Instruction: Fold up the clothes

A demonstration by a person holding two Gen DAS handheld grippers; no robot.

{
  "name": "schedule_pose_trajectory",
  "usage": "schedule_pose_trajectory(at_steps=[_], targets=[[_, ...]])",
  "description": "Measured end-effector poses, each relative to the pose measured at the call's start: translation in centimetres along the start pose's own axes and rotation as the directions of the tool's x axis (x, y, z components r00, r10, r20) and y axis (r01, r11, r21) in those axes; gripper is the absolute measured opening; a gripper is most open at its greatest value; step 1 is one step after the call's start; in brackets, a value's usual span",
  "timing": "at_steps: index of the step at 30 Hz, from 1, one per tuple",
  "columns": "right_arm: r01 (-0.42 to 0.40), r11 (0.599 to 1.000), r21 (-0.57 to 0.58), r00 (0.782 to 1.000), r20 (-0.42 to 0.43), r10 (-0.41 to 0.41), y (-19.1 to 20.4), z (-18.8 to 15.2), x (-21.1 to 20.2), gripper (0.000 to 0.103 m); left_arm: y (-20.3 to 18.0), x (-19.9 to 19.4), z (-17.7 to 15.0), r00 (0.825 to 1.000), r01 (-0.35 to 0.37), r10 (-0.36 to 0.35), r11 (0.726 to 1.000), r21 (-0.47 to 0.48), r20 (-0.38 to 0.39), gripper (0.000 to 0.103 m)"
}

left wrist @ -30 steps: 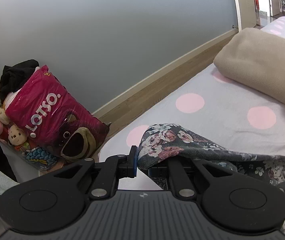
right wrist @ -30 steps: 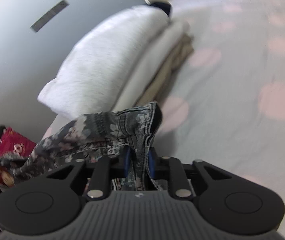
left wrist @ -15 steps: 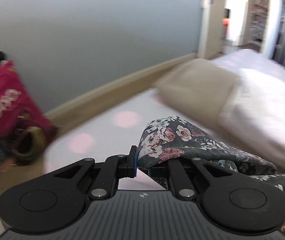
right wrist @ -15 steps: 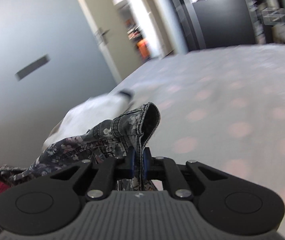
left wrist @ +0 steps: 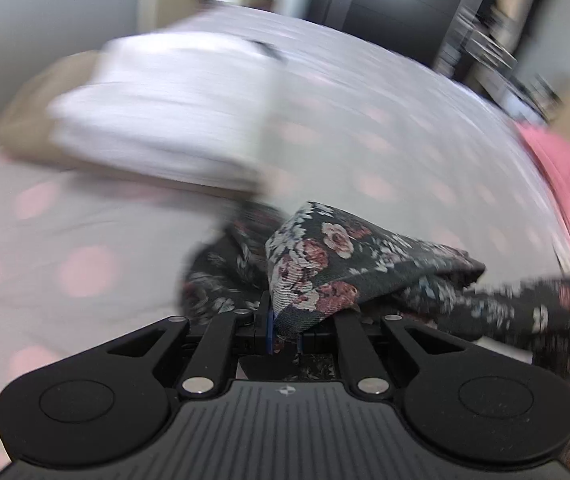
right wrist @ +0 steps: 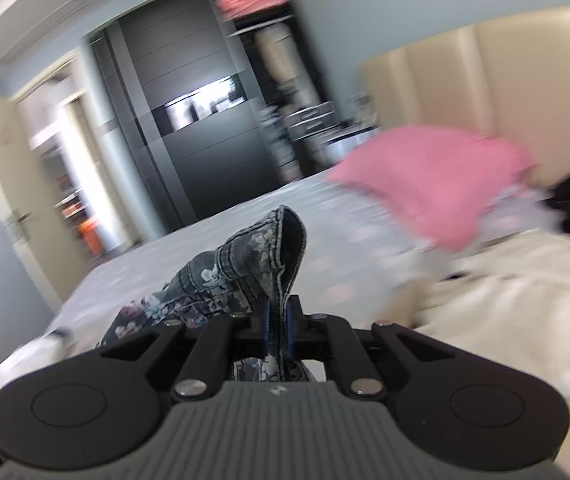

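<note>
Bed [left wrist: 105, 220], polka-dot sheet, fills my left view; both views motion-blurred. White folded pile [left wrist: 165, 120] lies on it near the wall. Pink cloth [right wrist: 437, 184] sits by the headboard [right wrist: 505, 80]. Floral garment [left wrist: 325, 264] hangs above the sheet, strung between my two grippers. Left gripper [left wrist: 285, 340] clamps one corner. Right gripper [right wrist: 279, 328] pinches a stitched hem, fold standing up past the pads.
</note>
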State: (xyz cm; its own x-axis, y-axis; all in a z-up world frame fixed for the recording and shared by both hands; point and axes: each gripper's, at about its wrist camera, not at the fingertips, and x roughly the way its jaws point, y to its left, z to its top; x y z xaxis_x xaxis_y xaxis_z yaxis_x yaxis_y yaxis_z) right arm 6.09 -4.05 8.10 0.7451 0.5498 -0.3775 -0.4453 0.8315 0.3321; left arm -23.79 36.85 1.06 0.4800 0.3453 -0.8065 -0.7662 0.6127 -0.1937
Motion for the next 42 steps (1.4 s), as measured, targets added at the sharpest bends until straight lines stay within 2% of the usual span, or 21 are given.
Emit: schedule_pose_trajectory(at_steps=[4, 6, 10, 15, 17, 20, 22, 24, 28, 30, 33, 35, 38, 40, 42], targets=[[0.174, 0.984, 0.030, 0.984, 0.031, -0.175, -2.7, 0.0, 0.9, 0.009, -5.5, 4.0, -1.4, 0.989, 0.075, -0.058, 0.990, 0.123, -0.137, 0.008], [0.238, 0.970, 0.042, 0.971, 0.021, -0.239, -4.3, -0.6, 2.2, 0.009, -7.4, 5.5, -2.3, 0.983, 0.071, -0.036, 0.979, 0.191, -0.180, 0.008], [0.301, 0.952, 0.060, 0.954, -0.027, -0.300, -6.7, -1.8, 4.8, 0.009, -9.8, 7.4, -3.4, 0.970, 0.066, 0.005, 0.957, 0.281, -0.243, 0.010], [0.324, 0.946, 0.020, 0.943, -0.091, -0.321, -7.1, -2.3, 8.0, 0.009, -11.4, 8.6, -3.9, 0.956, 0.066, 0.045, 0.930, 0.362, -0.291, 0.017], [0.319, 0.948, -0.008, 0.943, -0.097, -0.319, -6.9, -2.8, 8.2, 0.009, -11.5, 8.5, -3.6, 0.951, 0.076, 0.045, 0.925, 0.371, -0.307, 0.023], [0.301, 0.953, -0.039, 0.945, -0.118, -0.304, -6.7, -2.9, 8.1, 0.009, -11.4, 7.2, -2.8, 0.956, 0.073, 0.051, 0.913, 0.402, -0.290, 0.038], [0.286, 0.957, -0.041, 0.949, -0.127, -0.289, -7.1, -2.8, 8.1, 0.009, -11.7, 6.2, -2.1, 0.962, 0.067, 0.059, 0.897, 0.438, -0.268, 0.041], [0.278, 0.960, -0.035, 0.950, -0.134, -0.280, -7.6, -2.7, 8.3, 0.009, -12.6, 5.2, -1.0, 0.968, 0.063, 0.066, 0.871, 0.488, -0.242, 0.041], [0.279, 0.960, -0.008, 0.948, -0.160, -0.277, -8.5, -2.8, 8.7, 0.009, -15.9, 3.8, 0.5, 0.977, 0.067, 0.068, 0.800, 0.596, -0.201, 0.050], [0.280, 0.960, 0.005, 0.947, -0.168, -0.275, -8.7, -2.8, 8.8, 0.009, -17.9, 4.2, 0.8, 0.979, 0.082, 0.060, 0.757, 0.649, -0.193, 0.051], [0.270, 0.963, 0.008, 0.949, -0.170, -0.265, -8.8, -2.7, 8.8, 0.009, -20.8, 4.9, 1.1, 0.982, 0.101, 0.047, 0.684, 0.722, -0.182, 0.059], [0.265, 0.964, 0.012, 0.950, -0.173, -0.259, -9.0, -2.6, 8.7, 0.009, -22.6, 5.9, 0.9, 0.980, 0.131, 0.032, 0.631, 0.765, -0.195, 0.059], [0.262, 0.965, 0.023, 0.951, -0.179, -0.253, -9.2, -2.5, 8.7, 0.010, -25.1, 8.5, -0.1, 0.979, 0.133, 0.053, 0.558, 0.819, -0.195, 0.059], [0.260, 0.965, 0.026, 0.950, -0.183, -0.251, -9.3, -2.5, 8.8, 0.009, -26.2, 10.6, -0.7, 0.979, 0.124, 0.070, 0.531, 0.839, -0.189, 0.059], [0.259, 0.966, 0.024, 0.951, -0.184, -0.250, -9.3, -2.5, 8.9, 0.010, -26.4, 12.4, -0.7, 0.975, 0.132, 0.080, 0.537, 0.833, -0.207, 0.052]])
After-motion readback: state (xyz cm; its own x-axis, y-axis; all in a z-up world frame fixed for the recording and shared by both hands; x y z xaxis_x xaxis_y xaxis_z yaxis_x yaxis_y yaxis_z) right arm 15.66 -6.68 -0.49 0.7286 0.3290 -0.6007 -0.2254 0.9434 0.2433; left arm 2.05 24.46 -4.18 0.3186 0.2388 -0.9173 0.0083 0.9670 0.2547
